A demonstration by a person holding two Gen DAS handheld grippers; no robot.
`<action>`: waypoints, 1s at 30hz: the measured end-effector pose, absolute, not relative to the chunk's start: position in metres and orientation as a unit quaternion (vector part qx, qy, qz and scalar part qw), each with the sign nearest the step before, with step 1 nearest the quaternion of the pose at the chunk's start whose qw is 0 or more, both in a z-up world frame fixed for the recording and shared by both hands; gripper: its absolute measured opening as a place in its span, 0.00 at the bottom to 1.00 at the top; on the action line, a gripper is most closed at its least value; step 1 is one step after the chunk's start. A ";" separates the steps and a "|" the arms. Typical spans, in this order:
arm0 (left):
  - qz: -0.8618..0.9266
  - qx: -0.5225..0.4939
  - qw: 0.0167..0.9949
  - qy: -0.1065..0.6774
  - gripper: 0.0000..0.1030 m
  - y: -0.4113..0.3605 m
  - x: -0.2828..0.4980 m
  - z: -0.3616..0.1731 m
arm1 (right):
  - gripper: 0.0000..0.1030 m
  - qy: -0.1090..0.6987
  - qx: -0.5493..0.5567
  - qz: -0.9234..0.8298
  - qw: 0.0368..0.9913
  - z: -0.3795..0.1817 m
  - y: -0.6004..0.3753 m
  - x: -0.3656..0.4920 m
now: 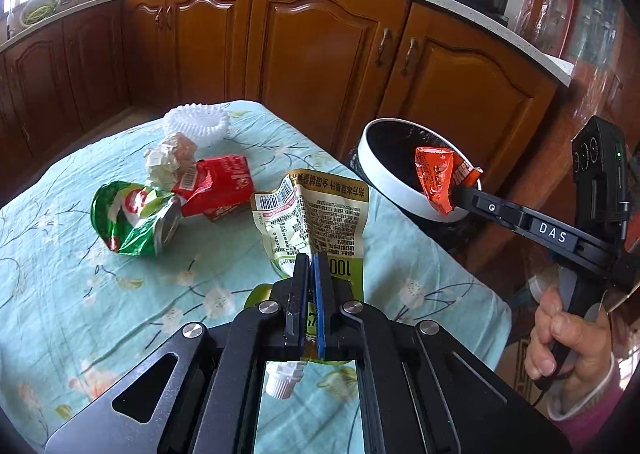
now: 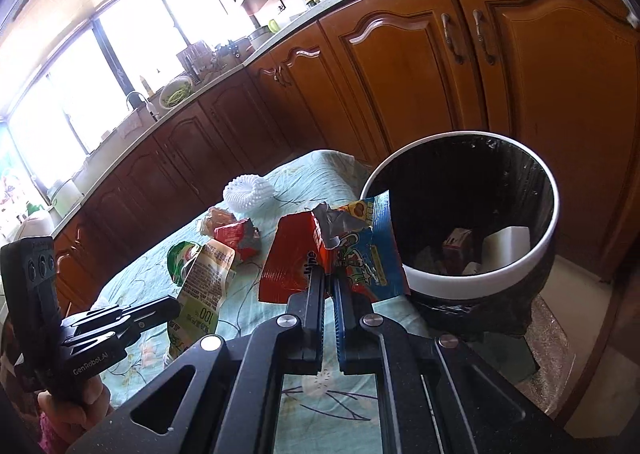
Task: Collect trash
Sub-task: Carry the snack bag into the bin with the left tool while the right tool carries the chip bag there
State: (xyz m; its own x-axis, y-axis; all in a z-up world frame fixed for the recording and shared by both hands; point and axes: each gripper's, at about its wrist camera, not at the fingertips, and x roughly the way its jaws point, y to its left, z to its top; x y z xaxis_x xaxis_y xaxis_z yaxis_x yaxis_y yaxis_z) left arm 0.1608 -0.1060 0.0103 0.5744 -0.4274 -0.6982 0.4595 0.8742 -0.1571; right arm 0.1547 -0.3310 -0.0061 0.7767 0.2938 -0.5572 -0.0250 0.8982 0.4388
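Observation:
My left gripper (image 1: 311, 260) is shut on a cream and green drink pouch (image 1: 316, 213), held up over the table's near right part; the pouch's white spout hangs below the fingers. Out to the right, my right gripper (image 1: 460, 189) holds an orange-red wrapper (image 1: 434, 177) at the rim of the trash bin (image 1: 384, 181). In the right wrist view, the right gripper (image 2: 329, 274) is shut on a red wrapper (image 2: 286, 266) and a blue cartoon wrapper (image 2: 374, 258) together, just left of the bin's white rim (image 2: 480, 280). The left gripper (image 2: 174, 306) with the pouch (image 2: 204, 278) shows at the left.
On the teal floral tablecloth (image 1: 60, 254) lie a crushed green wrapper (image 1: 132, 217), a red carton (image 1: 218, 189), crumpled paper (image 1: 168, 161) and a white foam net (image 1: 198, 123). The black-lined bin holds a small carton (image 2: 456, 250). Wooden cabinets (image 1: 320, 53) stand behind.

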 end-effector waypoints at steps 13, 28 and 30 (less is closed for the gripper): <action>-0.275 0.023 0.881 0.386 0.02 -0.150 0.177 0.018 | 0.04 0.315 0.225 0.054 0.920 -0.009 -0.374 0.148; -0.303 0.035 0.873 0.380 0.02 -0.208 0.204 0.027 | 0.04 0.319 0.237 0.025 0.917 -0.017 -0.412 0.165; -0.306 0.039 0.872 0.380 0.02 -0.217 0.209 0.028 | 0.04 0.321 0.235 0.023 0.917 -0.018 -0.414 0.170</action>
State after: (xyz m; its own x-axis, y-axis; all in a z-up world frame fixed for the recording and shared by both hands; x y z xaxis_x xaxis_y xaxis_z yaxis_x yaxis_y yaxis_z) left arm 0.2087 -0.2169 0.0277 0.5238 -0.5034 -0.6872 0.5632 0.8099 -0.1639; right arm 0.1695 -0.4144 -0.0180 0.7934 0.1926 -0.5774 0.1091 0.8883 0.4462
